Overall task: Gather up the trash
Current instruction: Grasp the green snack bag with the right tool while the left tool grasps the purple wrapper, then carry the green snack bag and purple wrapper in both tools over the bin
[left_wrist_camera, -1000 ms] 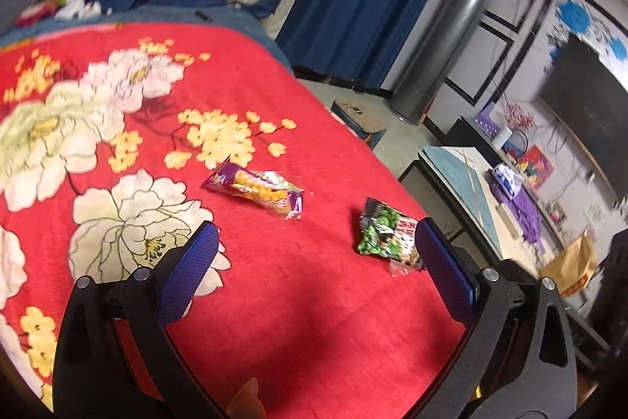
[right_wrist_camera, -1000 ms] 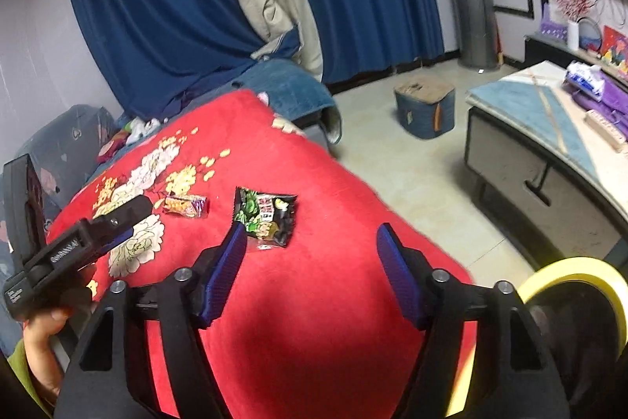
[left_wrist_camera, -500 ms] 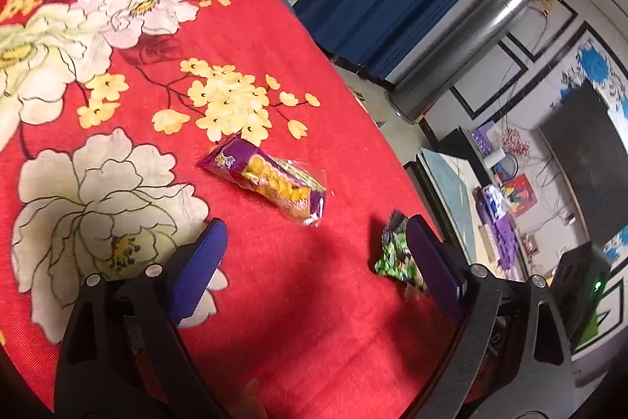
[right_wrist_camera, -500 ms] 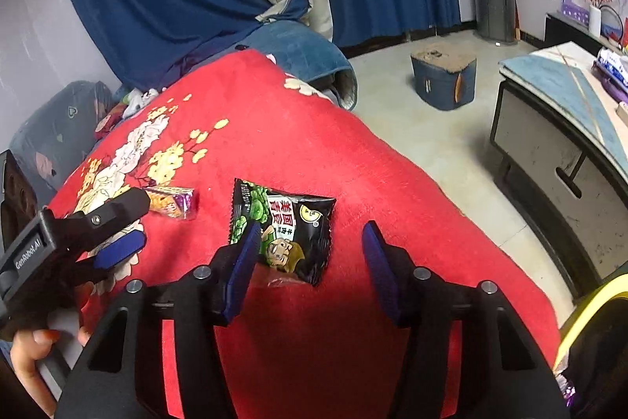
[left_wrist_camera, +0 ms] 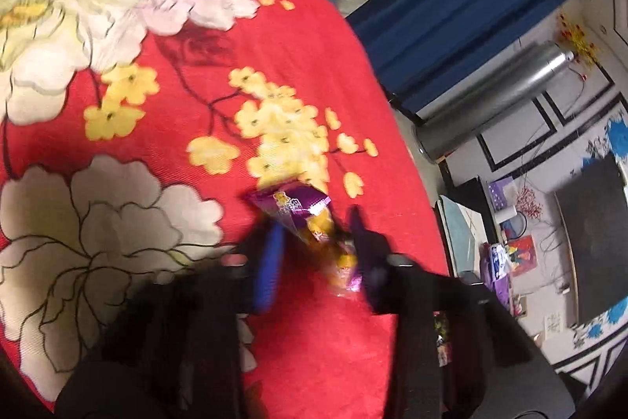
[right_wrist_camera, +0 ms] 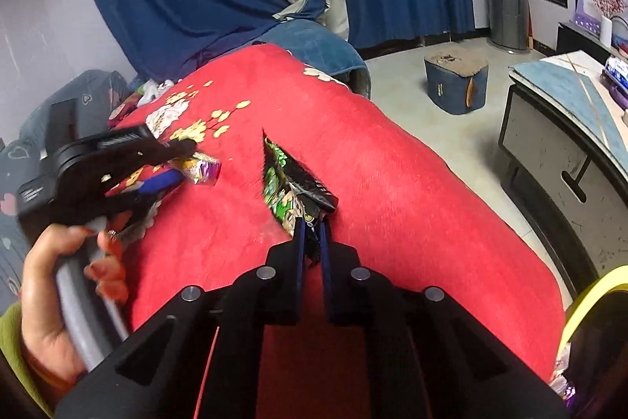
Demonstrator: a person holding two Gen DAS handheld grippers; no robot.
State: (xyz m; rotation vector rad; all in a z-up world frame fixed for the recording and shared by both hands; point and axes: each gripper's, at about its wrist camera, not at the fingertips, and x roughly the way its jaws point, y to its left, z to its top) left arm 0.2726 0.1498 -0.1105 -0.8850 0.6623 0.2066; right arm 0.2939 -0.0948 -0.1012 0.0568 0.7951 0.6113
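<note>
Both tools at snack wrappers on the red floral bedspread [right_wrist_camera: 392, 160].

The right tool [right_wrist_camera: 312, 222] is clenched on the near end of the green-and-black wrapper [right_wrist_camera: 286, 183], whose far end tilts up off the bedspread. The left tool [left_wrist_camera: 314, 246], motion-blurred, brackets the purple-and-yellow wrapper [left_wrist_camera: 310, 222] with its jaws partly apart; whether they grip cannot be told. Only the right wrist view shows the person's left hand [right_wrist_camera: 55, 285] squeezing the handle, and the yellow-rimmed bin [right_wrist_camera: 588, 305] at lower right.

Your right gripper [right_wrist_camera: 312, 222] is pinched almost closed, while your left gripper [left_wrist_camera: 316, 242], gripped in your left hand [right_wrist_camera: 59, 285], has blurred fingers partly apart.
</note>
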